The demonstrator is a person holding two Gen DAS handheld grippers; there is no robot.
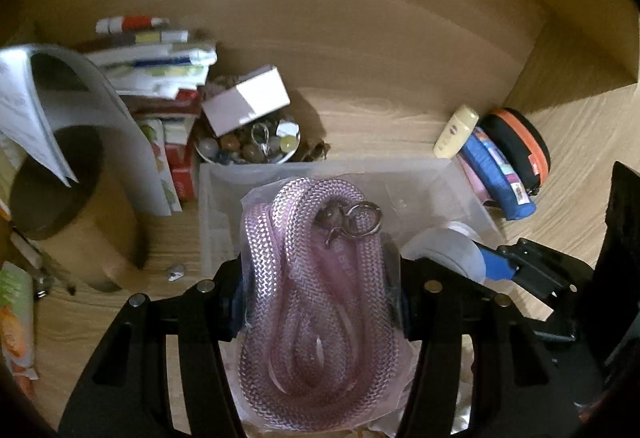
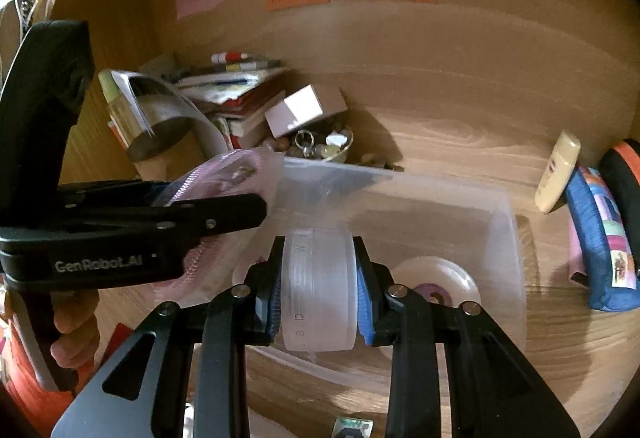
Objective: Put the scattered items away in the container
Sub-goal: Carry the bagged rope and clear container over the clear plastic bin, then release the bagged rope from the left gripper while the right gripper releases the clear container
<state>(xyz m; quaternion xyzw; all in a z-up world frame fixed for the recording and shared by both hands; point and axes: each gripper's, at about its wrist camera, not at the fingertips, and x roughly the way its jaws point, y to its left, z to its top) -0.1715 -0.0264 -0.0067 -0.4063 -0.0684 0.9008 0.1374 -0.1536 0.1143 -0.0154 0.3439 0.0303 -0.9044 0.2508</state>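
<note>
Jaws both clamped, left gripper point(image 1: 320, 302) on the bagged pink cord point(image 1: 316, 290), right gripper point(image 2: 318, 298) on the frosted jar point(image 2: 318, 290), both over the clear bin point(image 2: 508, 222): lower yours inside the walls before releasing.

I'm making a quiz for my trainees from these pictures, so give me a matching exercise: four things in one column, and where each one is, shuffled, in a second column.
Things:
1. pink braided cord in a clear bag
2. translucent round plastic jar
3. white round lid
4. cream squeeze tube

Places:
A. on the floor of the clear plastic bin
B. between the right gripper's fingers
C. outside the bin, beside a blue pouch
D. between the left gripper's fingers

Pairs: 1-D, 2-B, 3-A, 4-C
</note>
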